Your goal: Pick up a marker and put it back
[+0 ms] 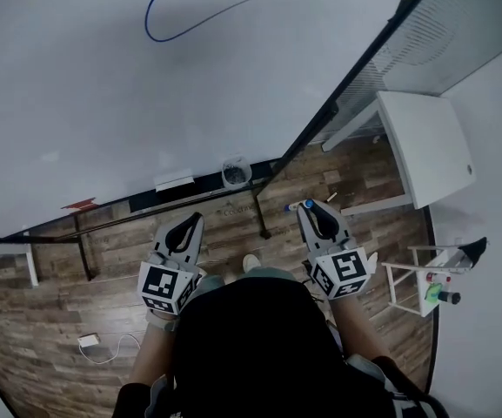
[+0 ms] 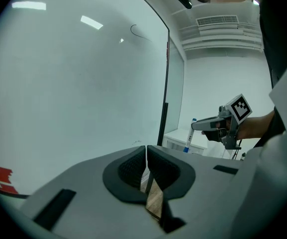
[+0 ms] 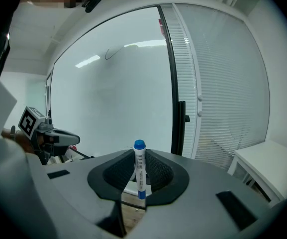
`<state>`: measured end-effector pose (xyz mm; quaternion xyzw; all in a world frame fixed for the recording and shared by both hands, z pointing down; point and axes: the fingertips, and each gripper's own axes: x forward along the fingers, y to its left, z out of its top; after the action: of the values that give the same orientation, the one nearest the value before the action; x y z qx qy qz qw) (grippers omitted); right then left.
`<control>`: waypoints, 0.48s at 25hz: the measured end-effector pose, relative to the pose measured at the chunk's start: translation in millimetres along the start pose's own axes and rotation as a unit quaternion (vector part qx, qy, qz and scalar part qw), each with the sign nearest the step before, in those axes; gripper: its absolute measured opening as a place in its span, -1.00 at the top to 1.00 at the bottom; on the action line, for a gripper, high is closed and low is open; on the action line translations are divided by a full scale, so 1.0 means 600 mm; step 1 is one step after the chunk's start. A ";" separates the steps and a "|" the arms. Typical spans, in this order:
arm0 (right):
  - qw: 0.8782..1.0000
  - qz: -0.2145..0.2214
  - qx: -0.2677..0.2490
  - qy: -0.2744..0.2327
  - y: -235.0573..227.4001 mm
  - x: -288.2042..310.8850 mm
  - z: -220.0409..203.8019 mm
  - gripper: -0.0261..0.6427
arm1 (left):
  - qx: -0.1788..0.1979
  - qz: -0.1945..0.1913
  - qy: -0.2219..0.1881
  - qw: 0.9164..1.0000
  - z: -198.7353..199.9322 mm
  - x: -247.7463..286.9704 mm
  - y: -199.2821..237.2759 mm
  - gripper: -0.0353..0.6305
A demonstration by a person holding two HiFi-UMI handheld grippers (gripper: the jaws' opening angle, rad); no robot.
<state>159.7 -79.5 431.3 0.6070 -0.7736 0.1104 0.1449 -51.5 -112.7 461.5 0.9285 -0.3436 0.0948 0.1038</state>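
My right gripper is shut on a white marker with blue ends, which stands upright between the jaws, its blue cap on top. In the head view that marker sticks out at the tip of the right gripper, and in the left gripper view the marker shows at the right. My left gripper is shut with nothing between its pads; it sits at lower left in the head view. A whiteboard with a blue curved line stands ahead.
A clear cup and an eraser rest on the whiteboard's ledge. A black stand leg crosses the wood floor between the grippers. A white table stands at right, a small cart beside it. A charger with cable lies at left.
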 end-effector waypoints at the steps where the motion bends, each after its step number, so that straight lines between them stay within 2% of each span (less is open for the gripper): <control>1: 1.000 0.004 -0.001 -0.001 0.001 0.006 0.004 0.65 | -0.002 0.006 -0.001 1.000 -0.002 -0.004 0.002 0.82; 6: 0.999 0.038 -0.018 -0.007 0.019 0.039 0.025 0.65 | -0.017 0.033 -0.003 0.999 -0.012 -0.027 0.008 0.82; 12: 0.995 0.084 -0.037 -0.023 0.051 0.084 0.063 0.65 | -0.028 0.085 0.003 0.996 -0.019 -0.062 0.029 0.82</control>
<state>115.4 -131.1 414.3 0.5363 -0.8286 0.0791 0.1398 -92.0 -99.9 465.3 0.8925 -0.4234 0.0963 0.1219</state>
